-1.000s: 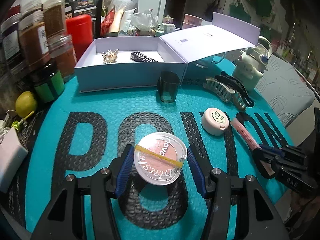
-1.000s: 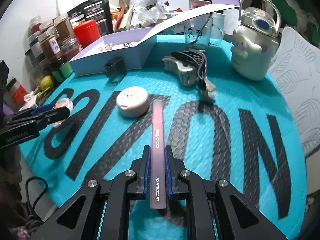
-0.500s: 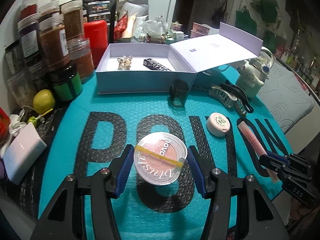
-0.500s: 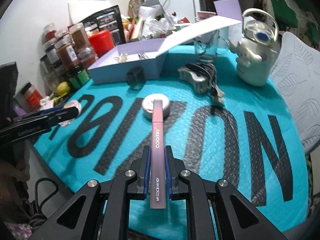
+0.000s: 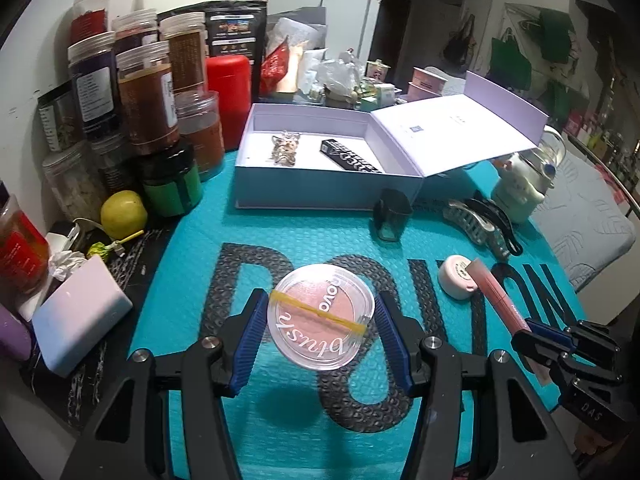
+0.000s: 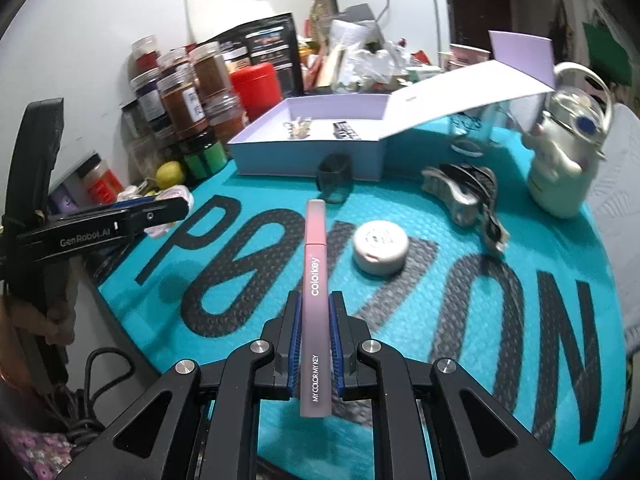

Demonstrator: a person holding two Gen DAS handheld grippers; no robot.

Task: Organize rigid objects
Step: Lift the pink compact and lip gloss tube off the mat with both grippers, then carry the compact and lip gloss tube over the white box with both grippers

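Observation:
My left gripper [image 5: 320, 320] is shut on a round clear blush compact [image 5: 322, 316] with a yellow band, held above the teal mat [image 5: 192, 264]. My right gripper [image 6: 314, 320] is shut on a long pink cosmetic tube [image 6: 316, 276] that sticks out forward over the mat; the same tube [image 5: 496, 292] shows at the right of the left wrist view. An open pale lilac box [image 5: 328, 190] at the back of the mat holds a small dog figure [image 5: 285, 148] and a black stick [image 5: 350, 157].
On the mat lie a small round pink case [image 5: 456, 276], a dark small cup [image 5: 392, 214] and hair claws [image 5: 480, 224]. Spice jars [image 5: 144, 96] and a lime [image 5: 123, 214] crowd the left. A white character kettle [image 6: 564, 160] stands at the right.
Both grippers have risen and pulled back from the mat with their objects held; more of the table and the box's inside shows in both views.

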